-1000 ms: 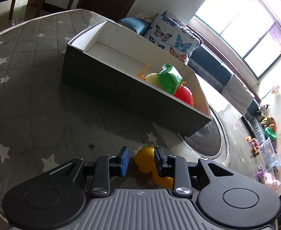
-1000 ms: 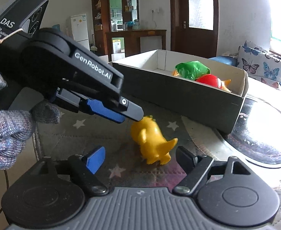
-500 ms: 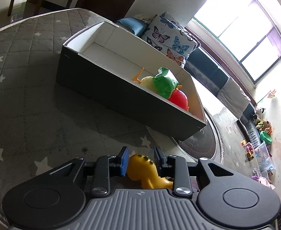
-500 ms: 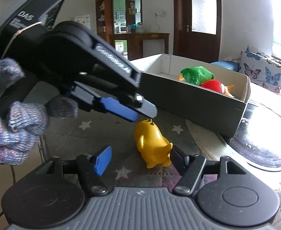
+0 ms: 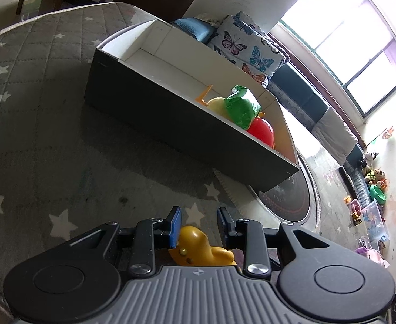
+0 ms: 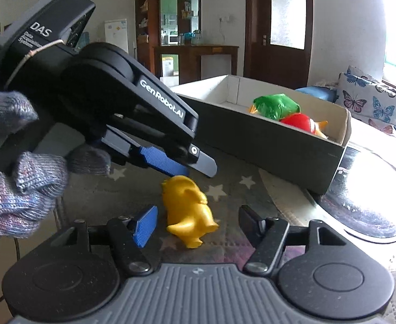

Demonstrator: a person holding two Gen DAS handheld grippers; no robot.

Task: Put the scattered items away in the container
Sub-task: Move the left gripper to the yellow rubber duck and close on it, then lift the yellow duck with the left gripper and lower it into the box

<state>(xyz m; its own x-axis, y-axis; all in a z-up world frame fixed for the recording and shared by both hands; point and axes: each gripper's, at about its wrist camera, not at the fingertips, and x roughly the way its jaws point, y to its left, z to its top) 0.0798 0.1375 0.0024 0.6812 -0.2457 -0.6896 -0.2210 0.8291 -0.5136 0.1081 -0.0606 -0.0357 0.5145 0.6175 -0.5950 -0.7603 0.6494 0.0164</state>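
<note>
One yellow toy duck (image 6: 188,210) lies on the star-patterned mat (image 5: 36,135), between the right gripper's (image 6: 198,225) closing, untouching jaws. The left gripper (image 5: 199,225) stands open over it. Three toys sit in the far box (image 5: 171,124).

A: Yellow toy (image 5: 198,248) is getting cut off by the left gripper (image 5: 199,225) body, lower half hiding.
B: Is it actually pinching?
A: Can't tell. Box (image 5: 154,113) wall is hiding the bottoms of the toys inside. Gloved hand (image 6: 14,189) is running off the frame edge.
</note>
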